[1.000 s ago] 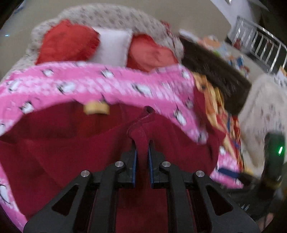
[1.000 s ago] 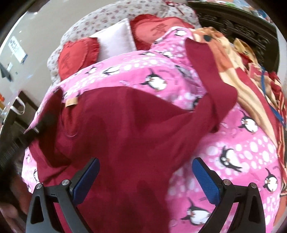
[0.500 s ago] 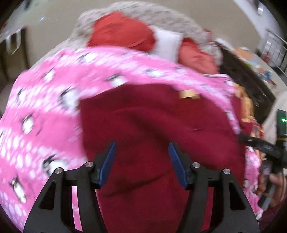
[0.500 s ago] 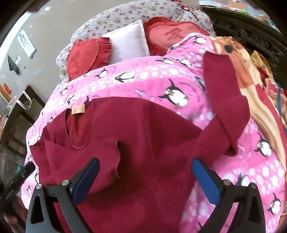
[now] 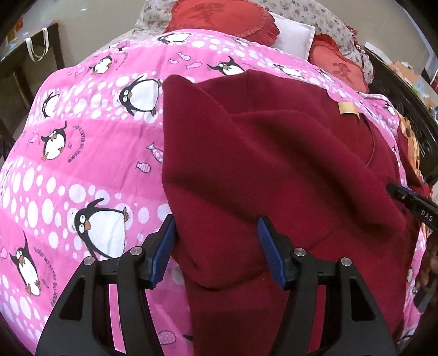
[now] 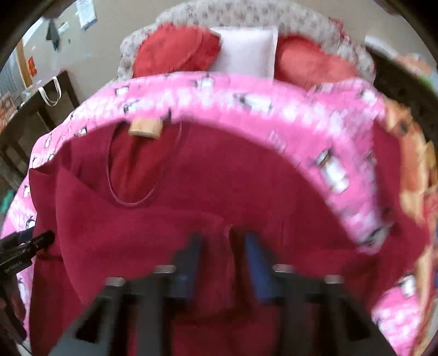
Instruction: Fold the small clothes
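A dark red shirt [image 5: 273, 164] with a tan neck label [image 5: 347, 108] lies spread on a pink penguin quilt [image 5: 82, 164]. Its left sleeve is folded in over the body. My left gripper [image 5: 216, 246] is open and low over that folded part, with cloth lying between its blue pads [image 5: 164, 246]. In the blurred right wrist view the shirt [image 6: 219, 178] fills the middle. There my right gripper [image 6: 223, 246] is closing its jaws, and a pucker of red cloth is pinched between them. The right gripper's black finger [image 5: 410, 202] shows at the shirt's right side.
Red cushions [image 5: 219, 16] and a white pillow [image 5: 293, 38] lie at the bed's far end. A dark table with a white bag handle [image 5: 35, 49] stands left of the bed. An orange patterned blanket [image 6: 410, 164] lies along the right, and dark carved furniture [image 5: 397, 82] stands behind it.
My left gripper let go of a pinched shirt fold, opened and swung left over the folded sleeve. My right gripper went from wide open to nearly closed on the cloth.
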Available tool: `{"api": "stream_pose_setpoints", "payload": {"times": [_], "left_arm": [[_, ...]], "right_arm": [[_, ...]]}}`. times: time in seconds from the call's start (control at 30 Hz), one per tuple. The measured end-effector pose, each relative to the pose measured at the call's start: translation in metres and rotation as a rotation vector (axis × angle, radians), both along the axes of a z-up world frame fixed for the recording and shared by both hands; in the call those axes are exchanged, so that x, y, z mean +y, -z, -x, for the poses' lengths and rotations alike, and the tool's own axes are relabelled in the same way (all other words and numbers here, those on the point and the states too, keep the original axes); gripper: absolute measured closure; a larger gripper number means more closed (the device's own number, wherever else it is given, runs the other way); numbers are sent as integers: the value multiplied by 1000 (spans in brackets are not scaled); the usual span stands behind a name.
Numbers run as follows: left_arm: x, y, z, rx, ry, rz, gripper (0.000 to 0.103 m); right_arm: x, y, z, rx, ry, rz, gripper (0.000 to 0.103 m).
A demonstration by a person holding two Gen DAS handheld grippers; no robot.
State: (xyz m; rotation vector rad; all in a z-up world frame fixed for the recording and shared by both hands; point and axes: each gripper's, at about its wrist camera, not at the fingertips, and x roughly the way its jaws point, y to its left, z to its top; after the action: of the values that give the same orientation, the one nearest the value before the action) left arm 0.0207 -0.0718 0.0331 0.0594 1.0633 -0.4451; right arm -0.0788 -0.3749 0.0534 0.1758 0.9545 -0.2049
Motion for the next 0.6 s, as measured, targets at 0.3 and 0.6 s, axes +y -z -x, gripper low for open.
{"api": "stream_pose_setpoints", "payload": {"times": [0.3,0.6], "left_arm": [[-17,-24,3,-74,43,19,43],[-31,-3,2,-60,56,-26,43]], "right_arm": [[-36,-27,10,-116,113,27,98],[-48,-28,36,-132,164,-80,58]]}}
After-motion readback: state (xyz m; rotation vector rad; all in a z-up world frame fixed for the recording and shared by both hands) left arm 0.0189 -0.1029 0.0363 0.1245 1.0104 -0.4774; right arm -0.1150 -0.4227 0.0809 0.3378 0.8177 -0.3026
